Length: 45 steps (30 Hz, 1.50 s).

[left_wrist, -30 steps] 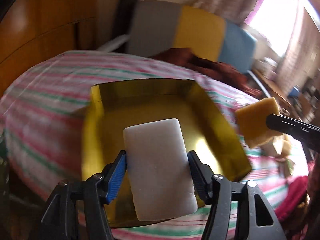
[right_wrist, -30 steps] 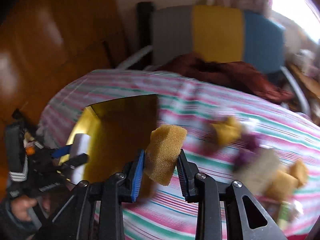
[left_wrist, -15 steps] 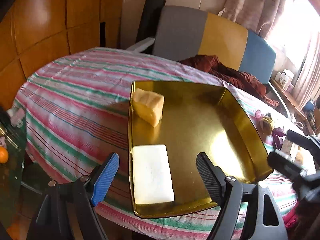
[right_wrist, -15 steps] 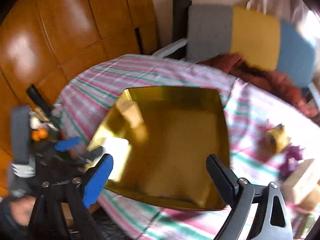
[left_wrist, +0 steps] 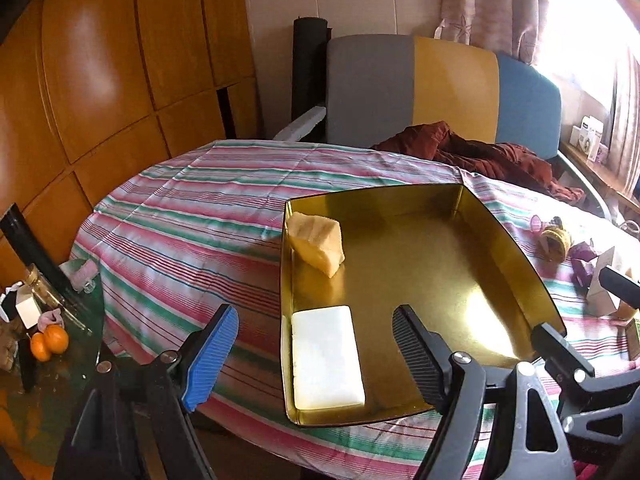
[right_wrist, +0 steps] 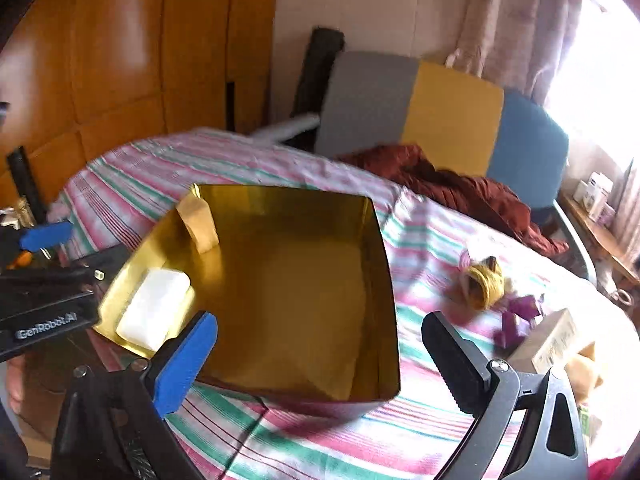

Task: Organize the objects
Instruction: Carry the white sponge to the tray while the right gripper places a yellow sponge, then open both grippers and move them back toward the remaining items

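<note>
A gold metal tray [left_wrist: 516, 256] [right_wrist: 384, 264] sits on the striped tablecloth. Inside it lie a white soap-like block [left_wrist: 326, 358] [right_wrist: 154, 310] at the near left corner and a yellow sponge [left_wrist: 318, 243] [right_wrist: 197, 222] at the far left corner. My left gripper [left_wrist: 316, 344] is open and empty, hovering just in front of the white block. My right gripper [right_wrist: 320, 350] is open and empty above the tray's near edge. The left gripper's body shows at the left of the right wrist view [right_wrist: 48, 304].
Loose items lie on the cloth right of the tray: a yellow band bundle [right_wrist: 482, 280], purple pieces [right_wrist: 520, 316], a small cardboard box [right_wrist: 548, 342]. A grey, yellow and blue chair [left_wrist: 440, 92] with red cloth stands behind. Oranges [left_wrist: 50, 342] sit on a low side table at left.
Both grippers have let go: the white block and the yellow sponge now lie in the tray. Both grippers have opened and pulled back from the tray.
</note>
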Tool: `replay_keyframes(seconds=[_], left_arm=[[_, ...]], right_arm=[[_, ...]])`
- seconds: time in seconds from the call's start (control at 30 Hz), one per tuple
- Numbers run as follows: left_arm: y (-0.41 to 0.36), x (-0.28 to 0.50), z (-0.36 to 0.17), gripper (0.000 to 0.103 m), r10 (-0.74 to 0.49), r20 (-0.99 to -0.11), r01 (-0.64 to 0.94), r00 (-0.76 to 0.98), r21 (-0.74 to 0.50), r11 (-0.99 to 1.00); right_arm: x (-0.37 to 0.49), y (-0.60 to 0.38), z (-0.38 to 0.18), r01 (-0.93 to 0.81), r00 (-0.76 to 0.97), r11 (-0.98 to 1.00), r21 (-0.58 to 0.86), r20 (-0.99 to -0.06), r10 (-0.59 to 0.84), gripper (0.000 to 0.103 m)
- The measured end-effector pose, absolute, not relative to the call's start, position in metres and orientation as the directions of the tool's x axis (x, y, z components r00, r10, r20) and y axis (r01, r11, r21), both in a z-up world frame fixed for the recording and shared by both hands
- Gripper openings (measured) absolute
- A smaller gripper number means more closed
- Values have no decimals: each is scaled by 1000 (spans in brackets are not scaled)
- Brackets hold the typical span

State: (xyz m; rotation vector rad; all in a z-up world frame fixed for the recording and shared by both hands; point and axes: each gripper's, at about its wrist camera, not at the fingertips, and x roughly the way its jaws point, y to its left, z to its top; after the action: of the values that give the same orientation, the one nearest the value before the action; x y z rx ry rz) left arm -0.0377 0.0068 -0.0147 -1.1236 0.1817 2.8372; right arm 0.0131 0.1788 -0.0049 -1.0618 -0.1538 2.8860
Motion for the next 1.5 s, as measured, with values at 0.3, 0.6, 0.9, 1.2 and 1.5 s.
replay_keyframes(seconds=[0.3,0.6,0.9,1.2,1.5], left_arm=[[21,-26,-8,81,54,-673,-172,-738,110,-979],[41,-16,-4,81,68,-660,-223,-748,154,-963],[64,-12,-7,81,107,-680,-298,-725,171,-939],[99,-11,-8,81,223,-704,-427,-674,125,-896],[135,-8,-12,81,320,-724,-540,-611,85,-837]], right_arm=[[30,184,-1,-32,-777,-998,-59,-627,62,102],[39,202,2,-67,-778,-998,-10,-625,59,103],[50,232,4,-139,-780,-990,7,-617,105,103],[64,284,-2,-274,-744,-962,16,-637,201,103],[80,334,9,-417,-699,-908,-27,-629,340,103]])
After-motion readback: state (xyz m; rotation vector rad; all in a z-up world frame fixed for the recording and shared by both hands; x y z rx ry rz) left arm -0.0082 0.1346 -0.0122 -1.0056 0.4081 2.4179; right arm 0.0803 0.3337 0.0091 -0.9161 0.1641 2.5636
